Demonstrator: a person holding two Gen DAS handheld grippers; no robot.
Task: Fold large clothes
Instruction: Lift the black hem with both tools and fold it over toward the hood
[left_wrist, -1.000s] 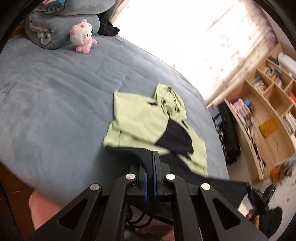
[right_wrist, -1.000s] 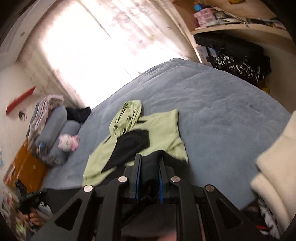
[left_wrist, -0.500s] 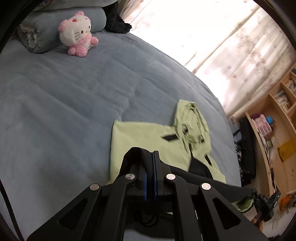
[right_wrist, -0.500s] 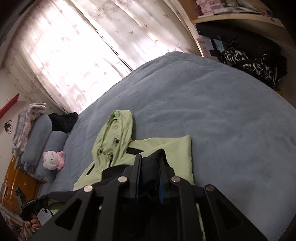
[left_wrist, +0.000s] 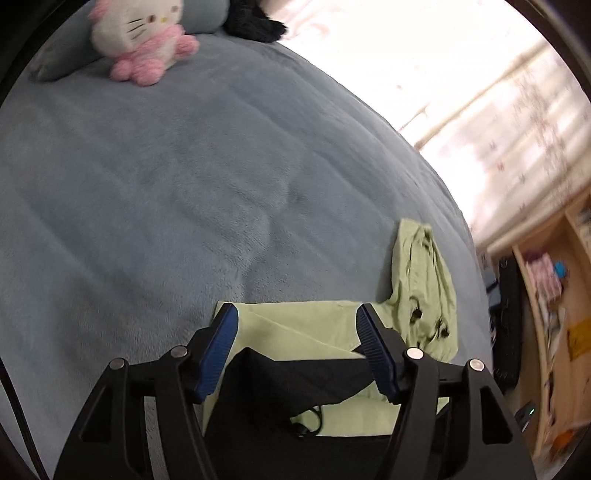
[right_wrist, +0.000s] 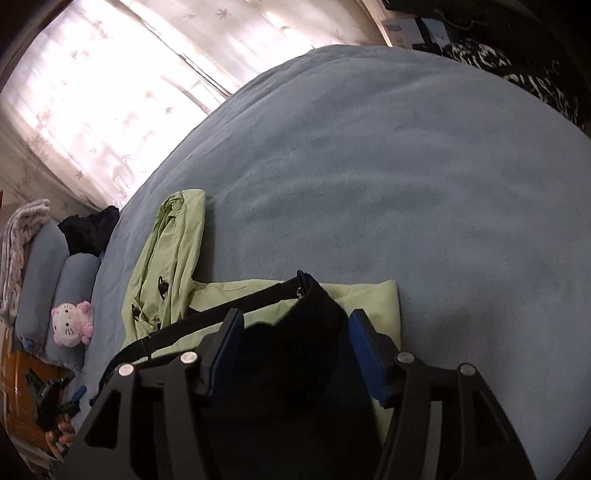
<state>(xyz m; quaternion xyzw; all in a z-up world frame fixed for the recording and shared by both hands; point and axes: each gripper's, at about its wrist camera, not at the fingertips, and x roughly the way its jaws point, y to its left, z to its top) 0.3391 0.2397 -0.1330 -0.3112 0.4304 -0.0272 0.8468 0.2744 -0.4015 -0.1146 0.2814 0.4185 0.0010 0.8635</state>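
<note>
A light green hooded jacket (left_wrist: 295, 325) with black lining lies on the grey-blue bed (left_wrist: 166, 184). Its black lower part (left_wrist: 295, 376) is folded up over the green body. The hood (left_wrist: 424, 280) lies flat beyond it. My left gripper (left_wrist: 297, 314) is open just above the fold, holding nothing. In the right wrist view the jacket (right_wrist: 369, 299) shows the same fold, with the black part (right_wrist: 303, 325) between the open fingers of my right gripper (right_wrist: 295, 314). The hood (right_wrist: 173, 251) lies to the left.
A pink and white plush cat (left_wrist: 144, 33) and rolled grey bedding (right_wrist: 44, 266) sit at the bed's head. A black garment (right_wrist: 90, 229) lies beside them. Wooden shelves (left_wrist: 554, 314) stand past the bed's far side. Curtains (right_wrist: 110, 92) cover a bright window.
Both grippers carried the black hem forward over the green body, then opened and let it go. Both were shut on the cloth in the earlier frames.
</note>
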